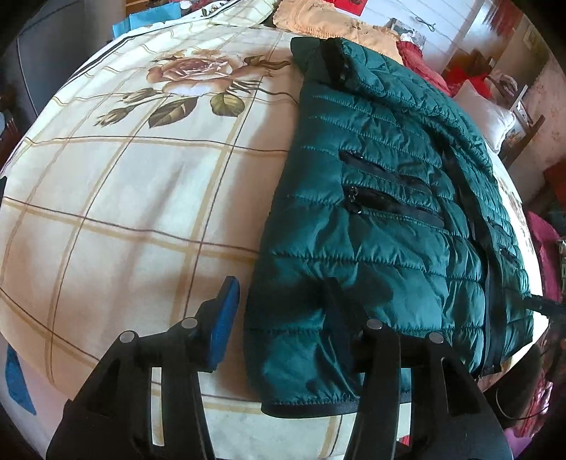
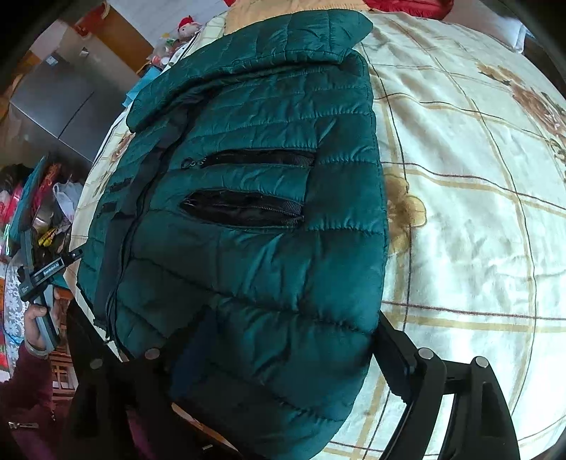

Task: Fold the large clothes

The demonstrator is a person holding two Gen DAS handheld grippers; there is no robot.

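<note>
A dark green quilted puffer jacket [image 1: 382,198] lies front up on a bed sheet [image 1: 123,198] with a rose and check print, its black pocket zips showing. My left gripper [image 1: 279,315] is open, its jaws spread over the jacket's near hem corner, with the blue-padded left finger [image 1: 223,318] on the sheet. In the right wrist view the jacket [image 2: 254,219] fills the middle and my right gripper [image 2: 283,357] is open, its jaws standing wide on either side of the jacket's near hem. The right finger [image 2: 396,357] lies at the jacket's edge; the left finger is mostly hidden.
An orange cloth [image 1: 318,17] and red bedding [image 1: 421,60] lie at the bed's far end, with a white pillow [image 1: 484,116] to the right. A grey cabinet [image 2: 60,95] and clutter stand left of the bed. The left gripper's handle [image 2: 42,283] shows in a hand there.
</note>
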